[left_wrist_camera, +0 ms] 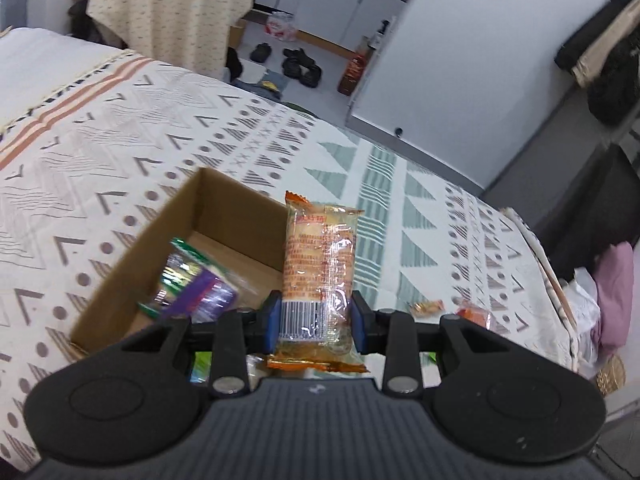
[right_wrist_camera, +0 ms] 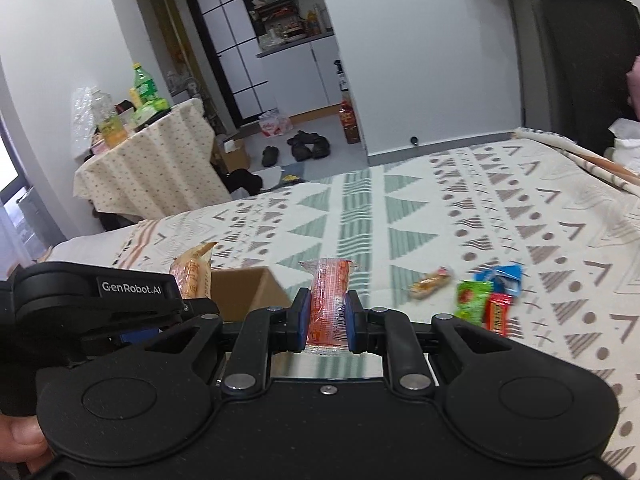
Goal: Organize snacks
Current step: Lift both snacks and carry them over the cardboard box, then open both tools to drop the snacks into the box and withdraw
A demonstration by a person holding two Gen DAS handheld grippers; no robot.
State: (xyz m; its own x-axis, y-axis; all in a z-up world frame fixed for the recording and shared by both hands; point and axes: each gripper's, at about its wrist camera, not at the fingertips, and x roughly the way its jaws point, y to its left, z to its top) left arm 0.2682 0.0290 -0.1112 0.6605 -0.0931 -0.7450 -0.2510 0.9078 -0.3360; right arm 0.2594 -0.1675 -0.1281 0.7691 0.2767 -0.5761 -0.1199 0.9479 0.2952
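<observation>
Bright, even daylight; soft shadows. Fisheye bowing at edges. Motion blur on bedspread (right_wrist_camera: 400, 216) pattern, box (left_wrist_camera: 192, 248) contents.

You have a patterned bedspread (right_wrist_camera: 500, 216) under everything, with a small table draped in a dotted cloth (right_wrist_camera: 160, 168) beyond its far edge, bottles (right_wrist_camera: 144, 88) crowded on top. On the floor past it lie dark shoes (right_wrist_camera: 304, 146), near a doorway with white cabinets (right_wrist_camera: 316, 68).
</observation>
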